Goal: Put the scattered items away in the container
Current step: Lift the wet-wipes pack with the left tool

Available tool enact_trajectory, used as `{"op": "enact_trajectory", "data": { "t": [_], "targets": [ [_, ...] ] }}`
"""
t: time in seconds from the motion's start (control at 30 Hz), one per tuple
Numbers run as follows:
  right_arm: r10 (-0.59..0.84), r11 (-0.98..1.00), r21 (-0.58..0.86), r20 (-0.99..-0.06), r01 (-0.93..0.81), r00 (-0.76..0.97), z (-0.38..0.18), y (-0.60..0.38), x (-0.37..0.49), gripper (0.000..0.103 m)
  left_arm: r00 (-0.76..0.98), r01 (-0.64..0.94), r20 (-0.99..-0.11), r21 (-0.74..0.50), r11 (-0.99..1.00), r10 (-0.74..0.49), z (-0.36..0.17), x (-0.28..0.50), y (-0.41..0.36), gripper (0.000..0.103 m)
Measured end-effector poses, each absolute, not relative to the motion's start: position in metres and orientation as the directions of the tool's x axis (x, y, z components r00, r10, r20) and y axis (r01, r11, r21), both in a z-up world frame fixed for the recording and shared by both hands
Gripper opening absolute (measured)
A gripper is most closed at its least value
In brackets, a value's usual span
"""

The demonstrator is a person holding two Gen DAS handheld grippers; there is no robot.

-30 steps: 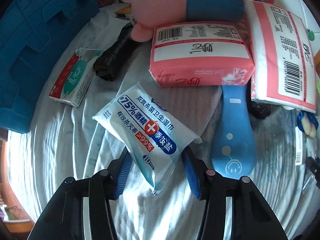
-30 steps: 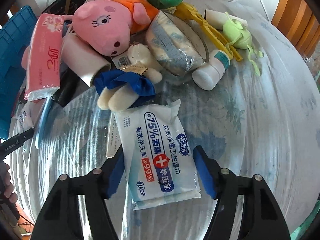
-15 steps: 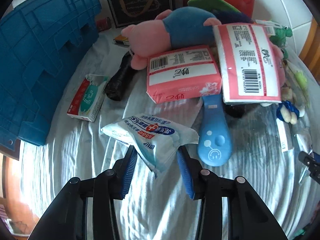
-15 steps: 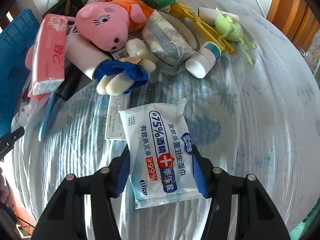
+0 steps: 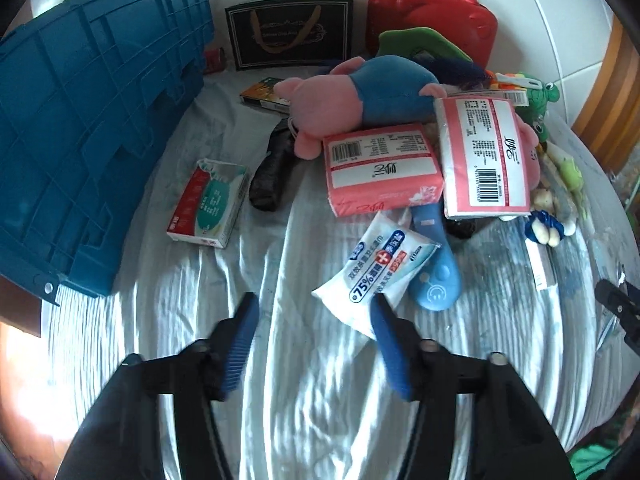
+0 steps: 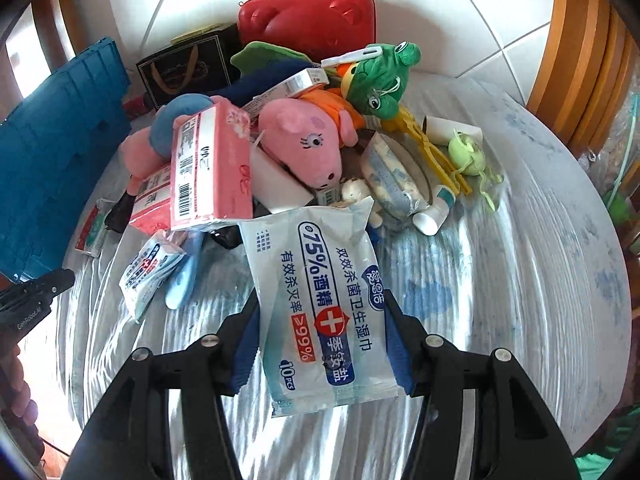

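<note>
Here, the right gripper [image 6: 322, 344] clamps a white-and-blue plastic pack of alcohol wipes [image 6: 322, 308] between its two blue-padded fingers [image 6: 245, 344], one pad pressed on each long edge; the pack stands clear of the pale striped bedsheet [image 6: 500, 300], its top end reaching past the fingertips toward the heap of goods. The left gripper [image 5: 314, 312] stands with its fingers spread wide and nothing between them. A second, smaller wipes pack [image 5: 376, 270] lies on the sheet just beyond and outside the left gripper's right finger [image 5: 390, 336], which overlaps the pack's near corner; whether they touch cannot be told. That pack rests partly on a light blue plastic paddle with a smiley face [image 5: 438, 276]. Farther ahead of the left fingers lie two pink tissue packs with barcodes [image 5: 380, 168], a pink-and-blue plush pig [image 5: 360, 94] and a black rolled bundle [image 5: 272, 172]. To the left of the left fingers lies a red, white and green carton [image 5: 208, 204], and beyond it the large blue plastic crate [image 5: 80, 128], the container, rises at the sheet's edge. Ahead of the right fingers sit a pink plush pig in orange [image 6: 308, 144], a green plush frog [image 6: 380, 80] and a red hard case with handle [image 6: 308, 16].
</note>
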State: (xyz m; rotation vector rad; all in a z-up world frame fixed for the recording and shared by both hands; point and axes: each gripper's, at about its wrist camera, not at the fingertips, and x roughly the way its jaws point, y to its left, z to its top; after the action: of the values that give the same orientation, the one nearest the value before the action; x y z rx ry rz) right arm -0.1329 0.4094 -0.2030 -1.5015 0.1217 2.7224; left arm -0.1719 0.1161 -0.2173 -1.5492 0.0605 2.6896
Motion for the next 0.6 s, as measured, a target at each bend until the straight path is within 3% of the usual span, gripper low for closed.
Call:
{"op": "enact_trajectory", "data": {
  "t": [0.3,0.6],
  "targets": [
    [-0.076,-0.995,0.097,-0.891,-0.025,-0.448,-0.250,0.390,-0.144,0.054,-0.436,-0.218,-0.899,0.054,-0.974,0.047,-0.259,-0.196,0.166,0.069],
    [-0.048,-0.992,0.085,-0.932,-0.089,-0.360,-0.296,0.400,-0.170,0.056,-0.373,-0.259,-0.928,0.109,-0.960,-0.005,-0.311,-0.236,0.179,0.079]
  ]
}}
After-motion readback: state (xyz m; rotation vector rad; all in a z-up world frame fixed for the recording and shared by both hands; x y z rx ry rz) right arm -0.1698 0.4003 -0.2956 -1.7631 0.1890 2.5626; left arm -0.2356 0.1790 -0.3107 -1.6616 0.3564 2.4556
